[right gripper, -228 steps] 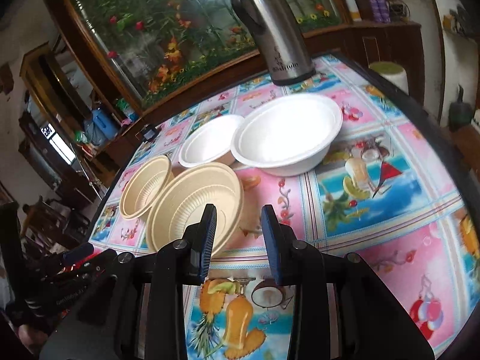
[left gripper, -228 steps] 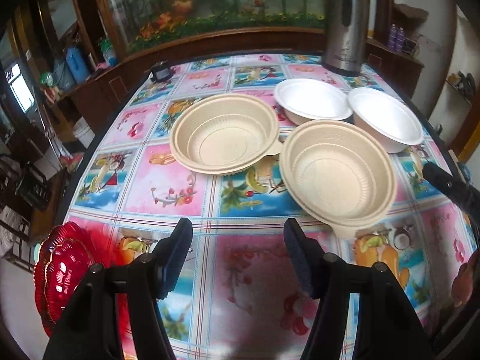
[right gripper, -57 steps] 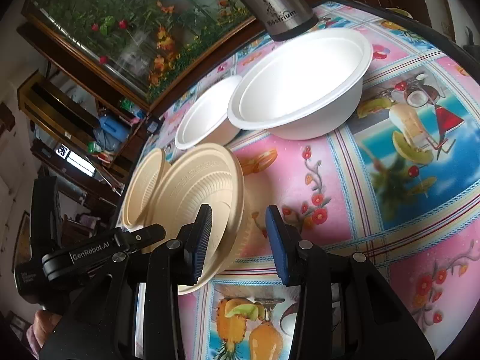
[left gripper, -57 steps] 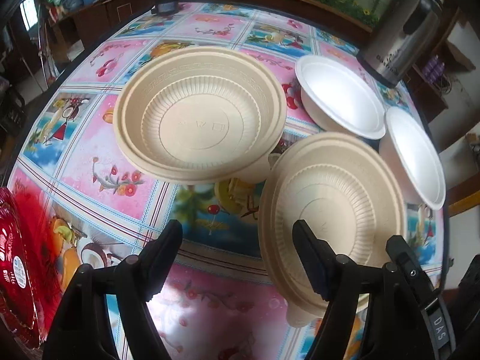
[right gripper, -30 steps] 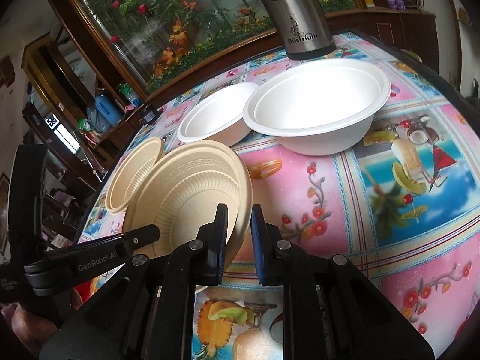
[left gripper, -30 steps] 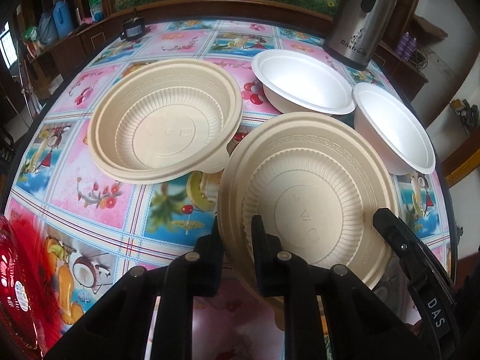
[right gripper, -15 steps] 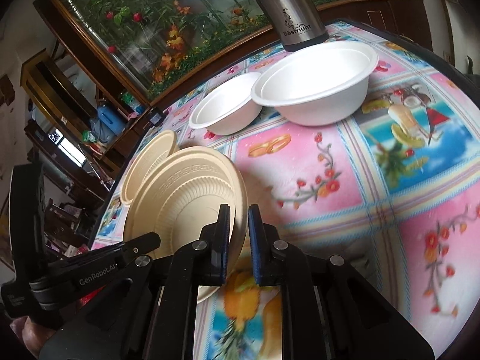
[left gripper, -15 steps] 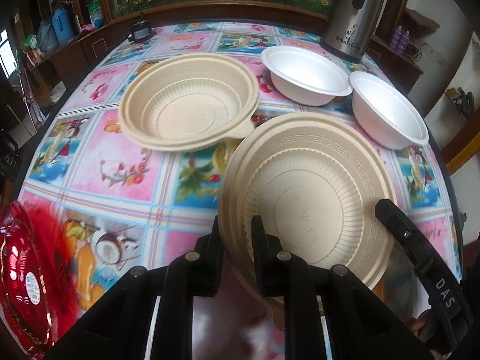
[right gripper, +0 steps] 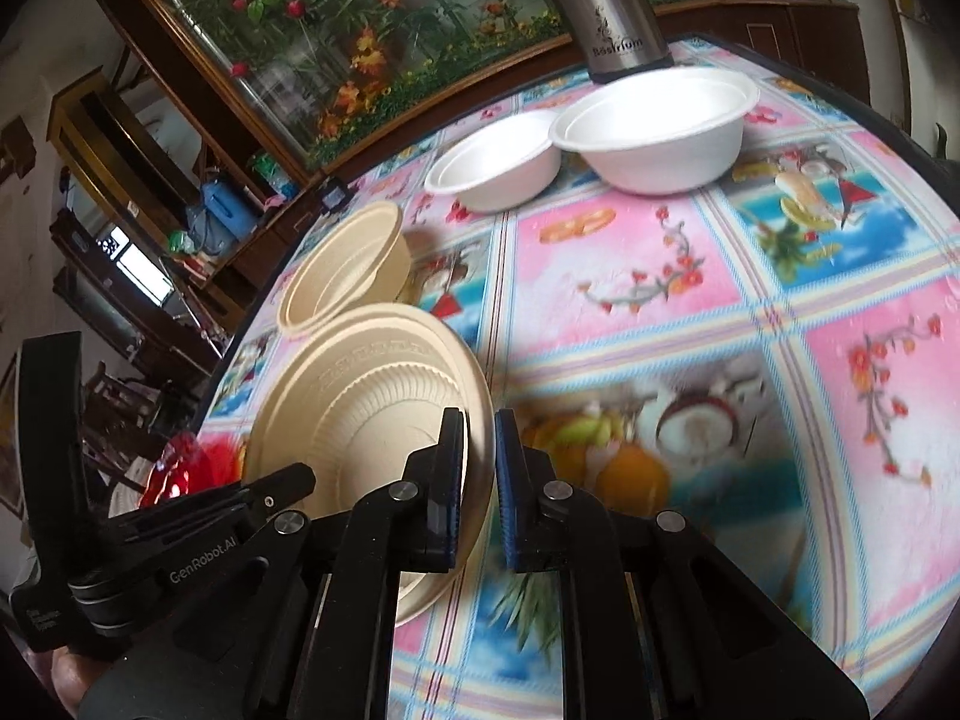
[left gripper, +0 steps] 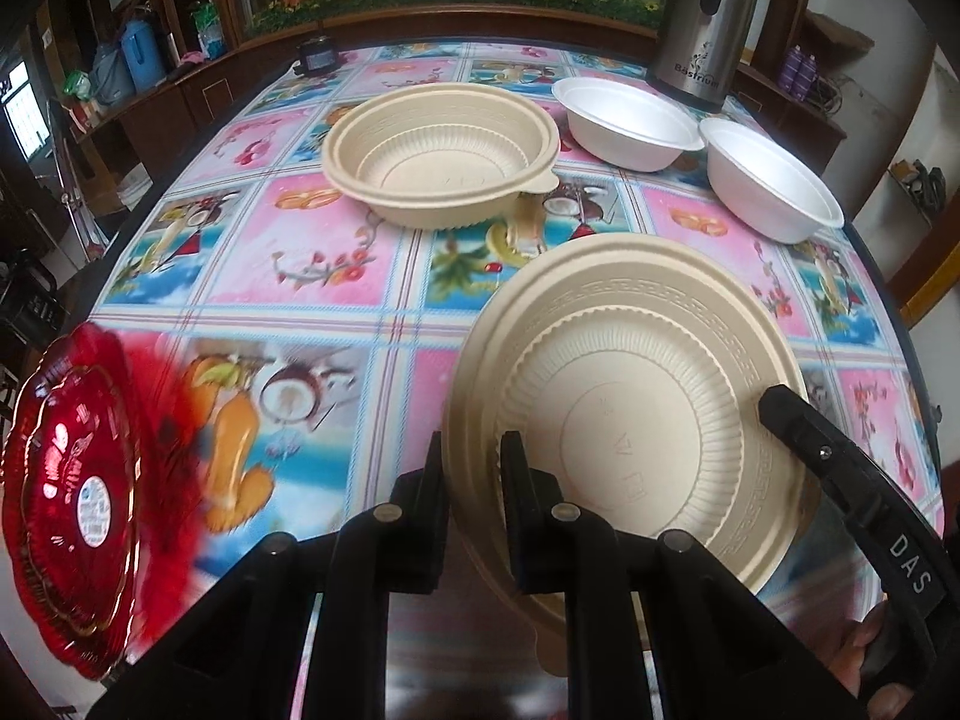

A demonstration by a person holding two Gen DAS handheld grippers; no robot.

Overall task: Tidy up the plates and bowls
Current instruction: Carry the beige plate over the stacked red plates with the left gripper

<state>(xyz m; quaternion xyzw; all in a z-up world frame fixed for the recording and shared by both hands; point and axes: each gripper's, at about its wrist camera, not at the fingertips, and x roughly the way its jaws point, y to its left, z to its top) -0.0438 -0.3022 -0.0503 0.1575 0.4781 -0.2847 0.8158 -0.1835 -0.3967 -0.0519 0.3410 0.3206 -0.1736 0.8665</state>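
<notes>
A beige ribbed bowl [left gripper: 630, 396] is held above the table by both grippers. My left gripper [left gripper: 474, 450] is shut on its left rim. My right gripper [right gripper: 480, 438] is shut on its right rim, where the bowl [right gripper: 366, 396] shows tilted. A second beige bowl [left gripper: 441, 153] sits on the table further back; it also shows in the right wrist view [right gripper: 348, 264]. Two white bowls [left gripper: 627, 120] [left gripper: 774, 180] stand at the back right, also visible in the right wrist view [right gripper: 498, 168] [right gripper: 654, 120]. Red plates [left gripper: 66, 480] lie at the near left edge.
A steel thermos [left gripper: 702, 18] stands at the back right, behind the white bowls. A small dark object [left gripper: 315, 54] sits at the table's far edge. The tablecloth [left gripper: 324, 252] is a colourful fruit print. Wooden cabinets [left gripper: 198, 90] ring the table.
Both grippers shut on the near beige bowl's opposite rims, lifted it off the table and drew it toward the near edge, away from the other bowls.
</notes>
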